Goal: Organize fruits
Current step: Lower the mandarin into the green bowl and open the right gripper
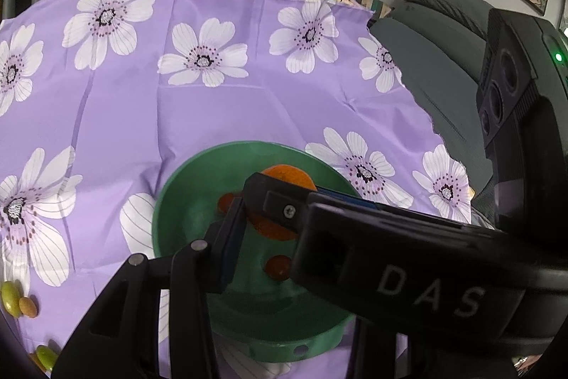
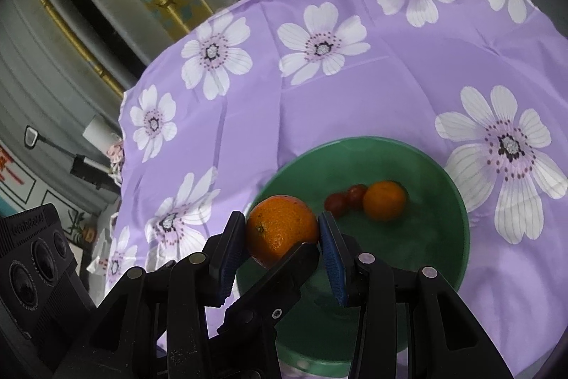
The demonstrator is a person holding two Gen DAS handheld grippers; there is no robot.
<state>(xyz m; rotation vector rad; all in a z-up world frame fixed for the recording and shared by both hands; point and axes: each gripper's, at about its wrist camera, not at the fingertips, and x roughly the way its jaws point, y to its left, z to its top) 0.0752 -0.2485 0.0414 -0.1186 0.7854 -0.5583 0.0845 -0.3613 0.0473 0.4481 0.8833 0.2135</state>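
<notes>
Orange (image 2: pixel 282 229) pinched between right tongs (image 2: pixel 284 238) above green bowl (image 2: pixel 458 201); left tongs' state unclear.

Tomatoes (image 2: pixel 346 198) beside orange (image 2: pixel 384 200) in bowl (image 2: pixel 451 237)

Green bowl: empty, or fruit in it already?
Not empty. The green bowl holds a small orange and two red fruits; the right hand-held gripper holds another orange at its rim.

Orange (image 2: pixel 280 229) over green bowl (image 2: pixel 458 201) rim; smaller orange (image 2: pixel 384 200), 2 cherry tomatoes (image 2: pixel 346 198) inside.
</notes>
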